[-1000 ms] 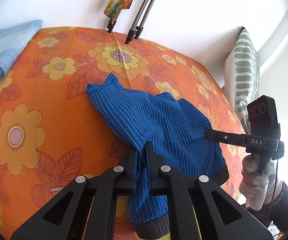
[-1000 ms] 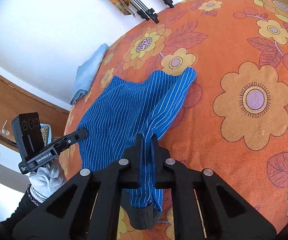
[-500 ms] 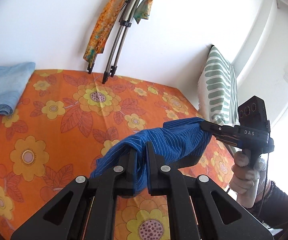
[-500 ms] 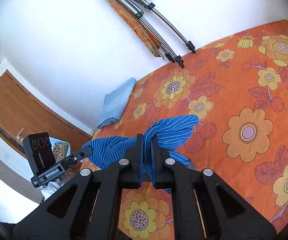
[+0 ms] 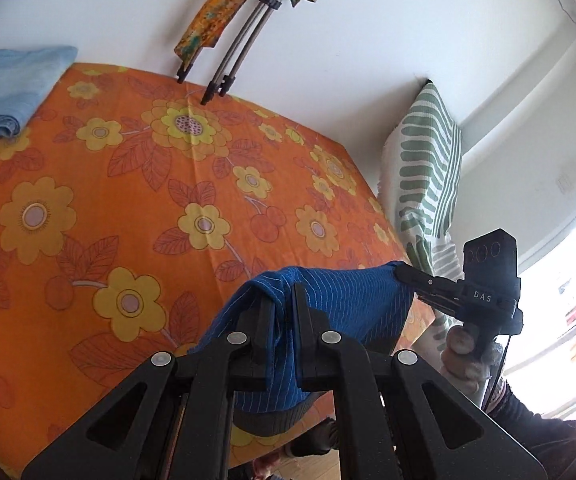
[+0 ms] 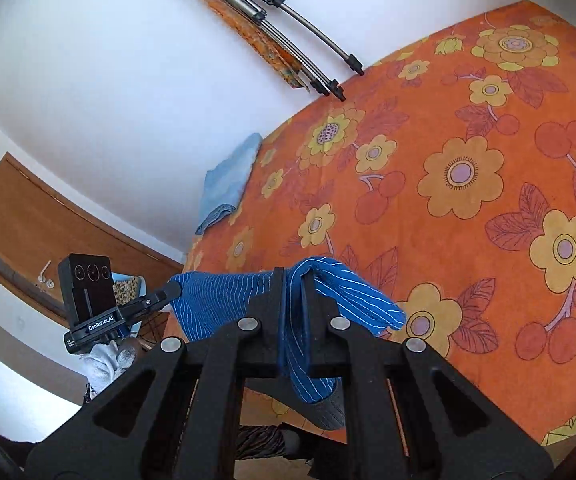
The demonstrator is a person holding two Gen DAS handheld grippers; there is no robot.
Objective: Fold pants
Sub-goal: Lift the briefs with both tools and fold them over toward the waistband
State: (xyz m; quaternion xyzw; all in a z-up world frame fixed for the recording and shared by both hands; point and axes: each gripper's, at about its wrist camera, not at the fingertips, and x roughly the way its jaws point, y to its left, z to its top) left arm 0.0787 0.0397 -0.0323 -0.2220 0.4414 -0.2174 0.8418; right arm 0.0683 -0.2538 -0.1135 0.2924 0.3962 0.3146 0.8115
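Observation:
The blue pinstriped pants hang in the air, stretched between my two grippers near the front edge of the orange flowered bed. My left gripper is shut on one end of the pants. My right gripper is shut on the other end of the pants. Each gripper shows in the other's view: the right gripper at the right, the left gripper at the left. A dark waistband hangs below the fingers in both views.
A folded light blue cloth lies at the bed's far left corner. A folded tripod and an orange scarf lean on the white wall behind. A green striped pillow stands at the right side. A wooden door is left.
Both grippers lifted the pants off the bed and pulled them back toward the front edge. The cloth, which lay spread on the bed, now hangs stretched in the air.

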